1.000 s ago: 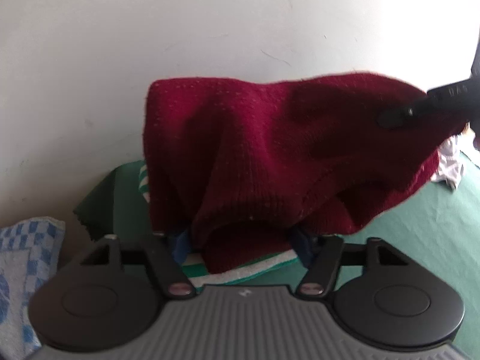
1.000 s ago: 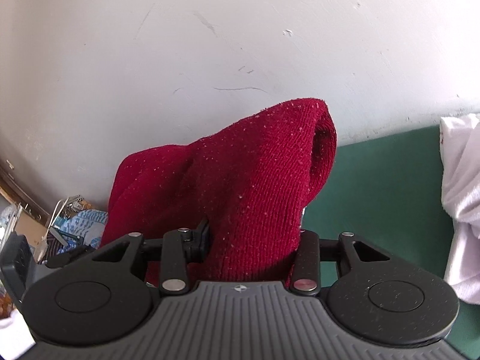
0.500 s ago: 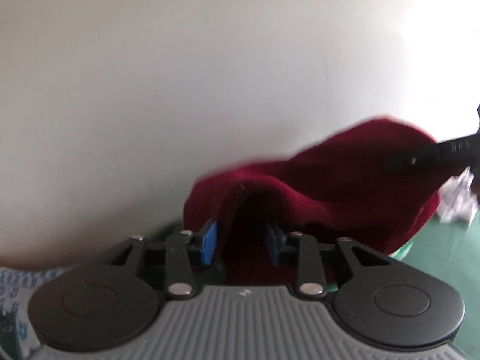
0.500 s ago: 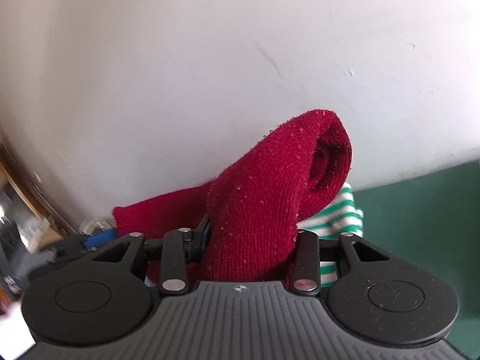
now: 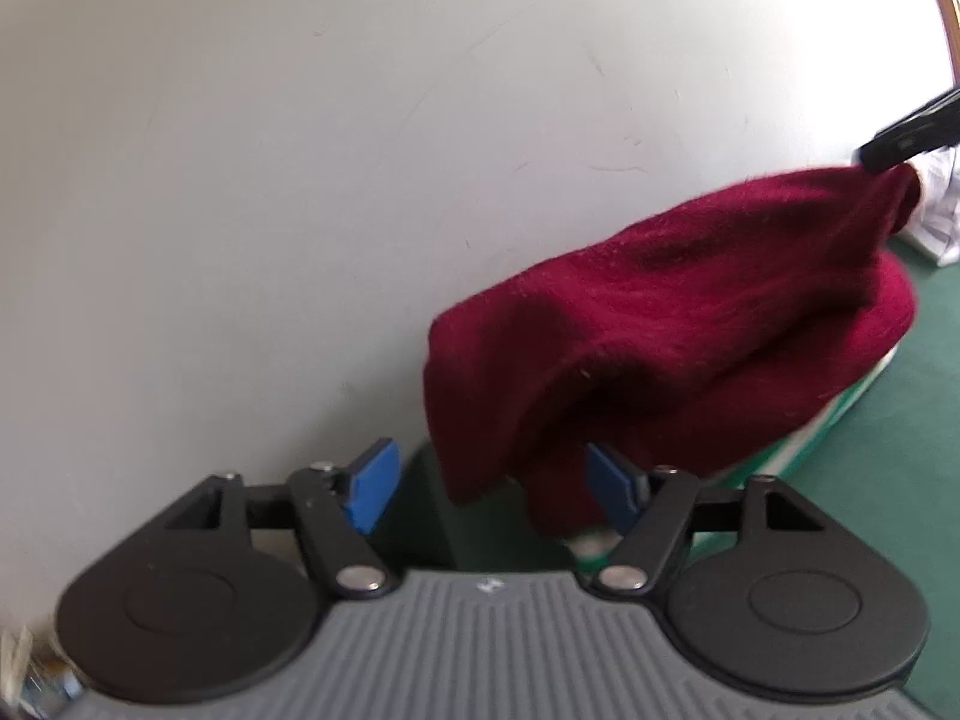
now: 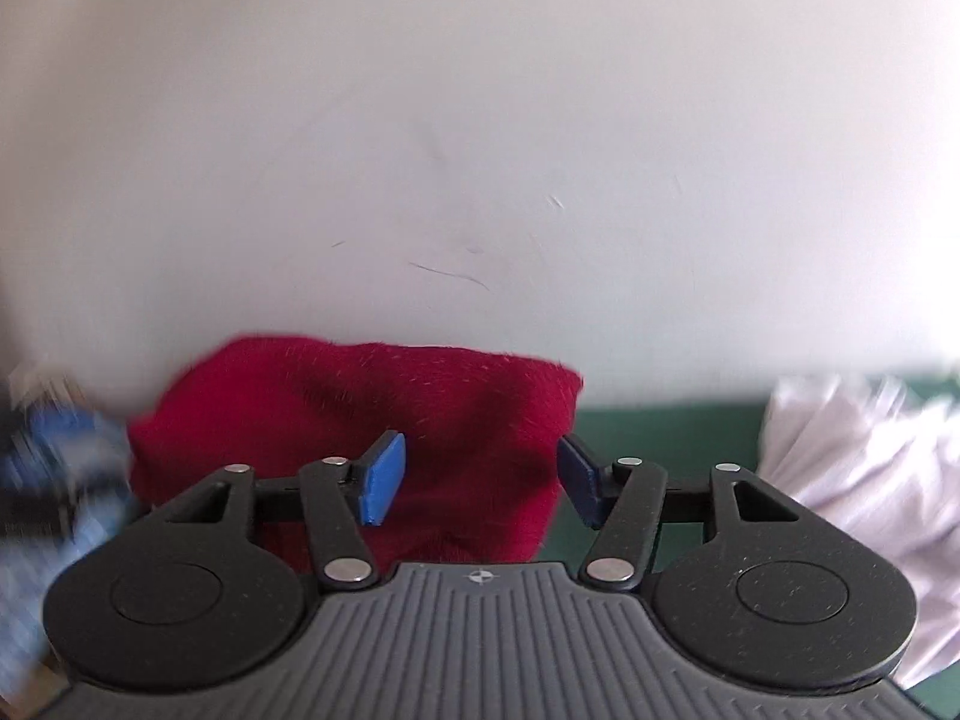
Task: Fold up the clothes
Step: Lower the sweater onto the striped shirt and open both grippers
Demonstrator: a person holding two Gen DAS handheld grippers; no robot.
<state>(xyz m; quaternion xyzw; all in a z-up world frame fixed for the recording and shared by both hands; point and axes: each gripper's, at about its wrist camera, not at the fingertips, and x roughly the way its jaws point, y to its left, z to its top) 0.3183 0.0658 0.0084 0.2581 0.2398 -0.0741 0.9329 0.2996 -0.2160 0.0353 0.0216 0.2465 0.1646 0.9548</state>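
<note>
Maroon knitted sweater [image 5: 690, 324] lies bunched in a heap on top of a green-and-white striped garment [image 5: 840, 414], which sits on the green desk [image 5: 900, 480] close to its far edge, against the white wall [image 5: 300, 180]. In the left wrist view the sweater's near hem droops between the blue pads of the left gripper [image 5: 492, 489]; the jaws are opening, the left pad stands clear of the cloth, and the right pad is just beside a hanging fold, so the cloth is released rather than pinched. At the right margin of that view a black finger [image 5: 912, 135] of the other gripper meets the raised far corner of the sweater, though whether it still touches the knit cannot be told. In the right wrist view the sweater shows as a red mound beyond the right gripper [image 6: 480, 483], whose jaws are also opening; the cloth fills the gap behind the 2 blue pads, but neither pad presses on it. To the right of the sweater, farther along the desk, lies a crumpled white garment [image 6: 870, 462]. To the left, a blurred blue-and-white checked cloth [image 6: 54, 480] sits near the desk's left end.
</note>
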